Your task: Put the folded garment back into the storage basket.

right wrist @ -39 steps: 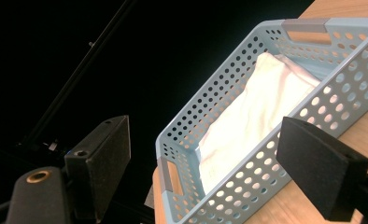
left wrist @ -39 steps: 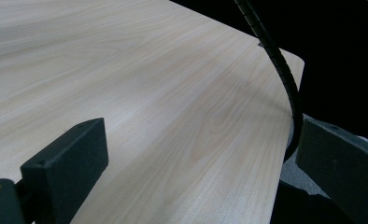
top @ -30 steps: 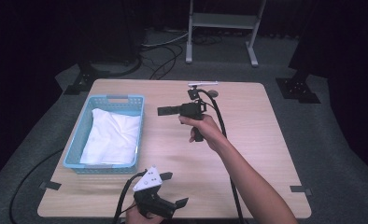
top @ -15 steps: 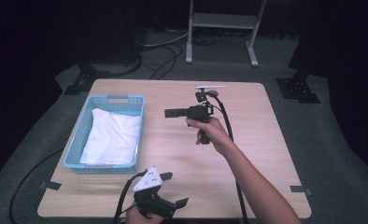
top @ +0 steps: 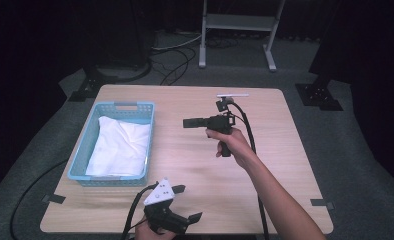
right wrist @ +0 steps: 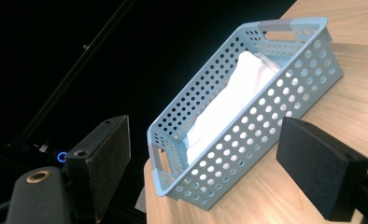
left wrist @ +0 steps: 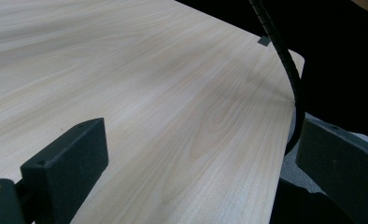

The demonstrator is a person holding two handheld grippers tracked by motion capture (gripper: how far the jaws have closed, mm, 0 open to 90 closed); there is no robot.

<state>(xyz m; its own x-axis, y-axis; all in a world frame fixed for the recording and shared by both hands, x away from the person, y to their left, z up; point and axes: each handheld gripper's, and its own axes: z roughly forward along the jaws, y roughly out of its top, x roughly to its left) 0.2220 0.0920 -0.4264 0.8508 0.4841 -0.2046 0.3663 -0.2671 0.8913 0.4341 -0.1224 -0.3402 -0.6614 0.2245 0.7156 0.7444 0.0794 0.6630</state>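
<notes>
The right tongs [top: 187, 122] are held wide and empty, aimed at the basket [top: 116, 106]; the white cloth [top: 121, 145] inside is judged next to be grasped. The left tongs [top: 185, 205] are wide, unused.

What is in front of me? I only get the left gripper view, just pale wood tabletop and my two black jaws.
Observer: A light blue perforated plastic basket stands on the table's left side in the high view.
Operator: Anything inside it?
Observer: A folded white cloth lies in the basket.
Operator: Where is the right gripper?
Observer: The right gripper is held above the middle of the wooden table, pointing toward the basket, apart from it.
Operator: Is it holding something?
Observer: No, in the right gripper view its jaws stand open with nothing between them.
</notes>
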